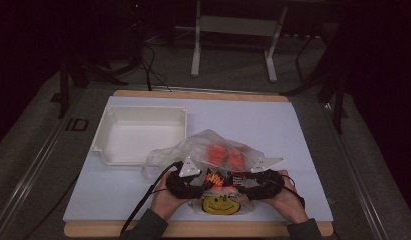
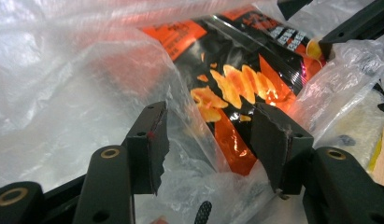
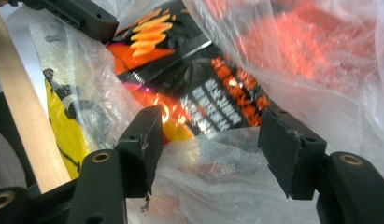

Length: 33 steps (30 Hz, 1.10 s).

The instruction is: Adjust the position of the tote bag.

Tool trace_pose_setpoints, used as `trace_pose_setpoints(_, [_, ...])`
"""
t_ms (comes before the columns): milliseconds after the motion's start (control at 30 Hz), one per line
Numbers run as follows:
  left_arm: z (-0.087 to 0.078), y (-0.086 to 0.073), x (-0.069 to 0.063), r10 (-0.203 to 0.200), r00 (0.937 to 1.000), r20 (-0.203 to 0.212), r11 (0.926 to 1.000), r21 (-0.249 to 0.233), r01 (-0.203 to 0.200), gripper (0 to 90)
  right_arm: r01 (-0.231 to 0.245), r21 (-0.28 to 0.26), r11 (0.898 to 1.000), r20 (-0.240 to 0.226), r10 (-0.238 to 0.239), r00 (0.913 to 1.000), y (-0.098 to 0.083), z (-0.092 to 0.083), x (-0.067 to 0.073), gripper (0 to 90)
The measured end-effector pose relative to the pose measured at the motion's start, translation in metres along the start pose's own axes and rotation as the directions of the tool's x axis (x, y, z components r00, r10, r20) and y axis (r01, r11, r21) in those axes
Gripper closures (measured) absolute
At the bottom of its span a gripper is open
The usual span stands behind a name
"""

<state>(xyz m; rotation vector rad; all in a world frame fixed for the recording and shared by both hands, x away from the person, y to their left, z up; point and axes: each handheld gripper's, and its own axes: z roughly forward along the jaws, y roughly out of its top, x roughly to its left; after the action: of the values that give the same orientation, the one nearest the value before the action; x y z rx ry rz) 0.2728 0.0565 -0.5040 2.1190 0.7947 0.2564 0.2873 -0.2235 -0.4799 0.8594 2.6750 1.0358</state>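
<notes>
The left gripper [image 1: 205,181] and the right gripper [image 1: 243,181] meet at the near edge of the table [image 1: 293,130], one in each hand, both at the mouth of one clear bag [image 1: 213,150]. The left gripper's jaws stand apart, with loose film of the bag between them and no pad pressing on it; in the left gripper view the bag [image 2: 63,93] spreads from the jaws up and to the left. The right gripper's jaws stand wide, with crumpled film lying low between them and neither pad seen closing on it; in the right gripper view the bag [image 3: 330,60] billows up and to the right.

One snack pack [image 2: 236,70], black and orange, lies inside the bag just beyond both pairs of jaws; in the right gripper view the pack [image 3: 208,88] sits just past the gap. Further orange goods [image 1: 225,151] show through the film at the bag's far side; how many I cannot tell. One yellow smiley print [image 1: 220,204] lies on the bag's near part, between the two hands. One white bin [image 1: 143,132] stands on the table behind and left of the bag, near it.
</notes>
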Motion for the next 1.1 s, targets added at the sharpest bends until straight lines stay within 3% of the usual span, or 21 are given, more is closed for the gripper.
trace_pose_setpoints(400, [-0.005,-0.015,-0.005,0.008,0.9999,0.007,0.9997,0.025,-0.008,44.4,0.005,0.028,1.0,-0.022,-0.005,0.9997,-0.019,0.002,0.005,35.6])
trace_pose_setpoints(733, [-0.01,-0.039,0.004,-0.029,0.9987,-0.041,0.9965,0.077,0.032,44.2,-0.013,0.057,0.998,-0.038,0.015,0.9992,-0.036,0.001,0.004,34.3])
trace_pose_setpoints(1033, [-0.01,-0.042,0.01,-0.056,0.9956,-0.074,0.9945,0.084,0.063,44.6,-0.024,0.08,0.997,-0.042,0.028,0.9987,-0.048,-0.002,0.0,34.4])
trace_pose_setpoints(1100, [-0.012,-0.041,0.009,-0.049,0.9964,-0.069,0.9956,0.076,0.054,45.2,-0.022,0.073,0.997,-0.04,0.025,0.9989,-0.049,-0.003,0.0,34.4])
